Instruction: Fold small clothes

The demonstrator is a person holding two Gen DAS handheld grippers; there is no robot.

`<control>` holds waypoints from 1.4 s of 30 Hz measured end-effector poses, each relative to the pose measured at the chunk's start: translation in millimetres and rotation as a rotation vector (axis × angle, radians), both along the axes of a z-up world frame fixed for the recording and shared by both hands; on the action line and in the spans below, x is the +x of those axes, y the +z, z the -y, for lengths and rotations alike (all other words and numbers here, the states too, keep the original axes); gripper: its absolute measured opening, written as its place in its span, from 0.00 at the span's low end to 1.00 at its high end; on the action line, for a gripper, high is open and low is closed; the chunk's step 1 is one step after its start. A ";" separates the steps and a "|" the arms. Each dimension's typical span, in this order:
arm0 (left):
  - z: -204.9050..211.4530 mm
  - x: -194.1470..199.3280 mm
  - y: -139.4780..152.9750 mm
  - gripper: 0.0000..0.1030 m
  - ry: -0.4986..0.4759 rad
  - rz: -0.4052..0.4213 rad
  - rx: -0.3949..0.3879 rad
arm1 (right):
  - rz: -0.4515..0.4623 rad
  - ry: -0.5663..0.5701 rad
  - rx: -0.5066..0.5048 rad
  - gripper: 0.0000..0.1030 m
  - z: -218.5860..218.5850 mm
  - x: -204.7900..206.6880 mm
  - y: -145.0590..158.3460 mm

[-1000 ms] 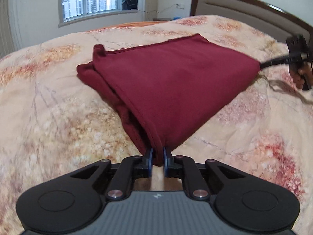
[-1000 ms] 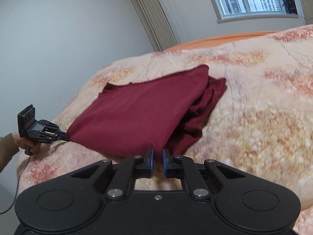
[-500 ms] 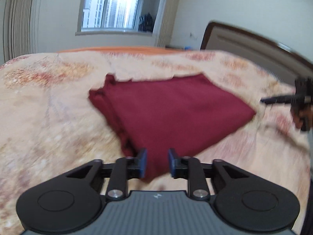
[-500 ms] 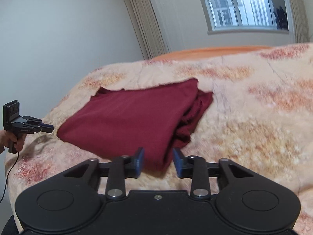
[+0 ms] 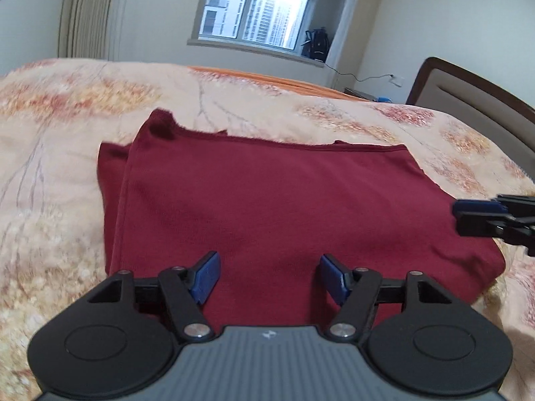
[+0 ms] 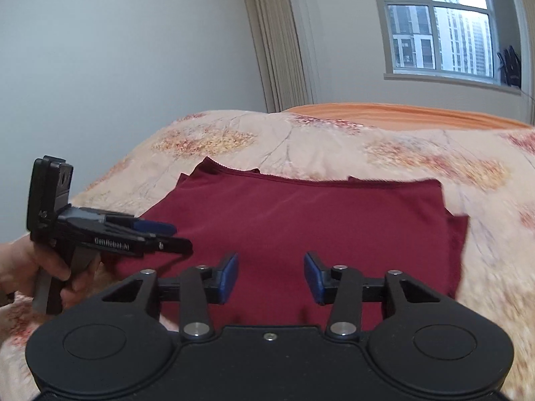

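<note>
A dark red garment [image 5: 284, 207] lies folded flat on the floral bedspread [image 5: 50, 127]; it also shows in the right wrist view [image 6: 317, 220]. My left gripper [image 5: 267, 277] is open and empty above the garment's near edge. My right gripper [image 6: 271, 275] is open and empty above the near edge too. The right gripper shows at the right edge of the left wrist view [image 5: 468, 215]. The left gripper shows at the left of the right wrist view [image 6: 174, 237], held in a hand.
A brown headboard [image 5: 474, 100] stands at the right. A window [image 5: 257, 16] and curtains [image 6: 284, 43] are behind the bed. An orange sheet [image 6: 401, 113] shows at the bed's far edge.
Both grippers have let go of the garment's corners and opened wide. They have lifted and drawn closer together, and the garment now lies flat.
</note>
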State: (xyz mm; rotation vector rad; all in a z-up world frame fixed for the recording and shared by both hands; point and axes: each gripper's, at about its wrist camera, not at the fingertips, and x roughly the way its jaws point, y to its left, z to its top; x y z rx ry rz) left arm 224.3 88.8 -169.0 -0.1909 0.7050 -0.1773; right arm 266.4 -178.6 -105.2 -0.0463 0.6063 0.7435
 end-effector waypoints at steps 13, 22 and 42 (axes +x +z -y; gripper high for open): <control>-9.8 -15.9 8.6 0.71 -0.014 0.042 -0.024 | -0.053 -0.046 -0.097 0.21 -67.1 58.5 -40.4; -25.4 -21.8 15.6 0.77 0.040 0.029 -0.027 | -0.113 -0.046 -0.134 0.33 -77.2 63.7 -51.9; -63.7 -24.3 37.6 0.80 0.171 0.063 0.005 | 0.025 -0.042 0.036 0.66 -18.1 -60.8 -50.6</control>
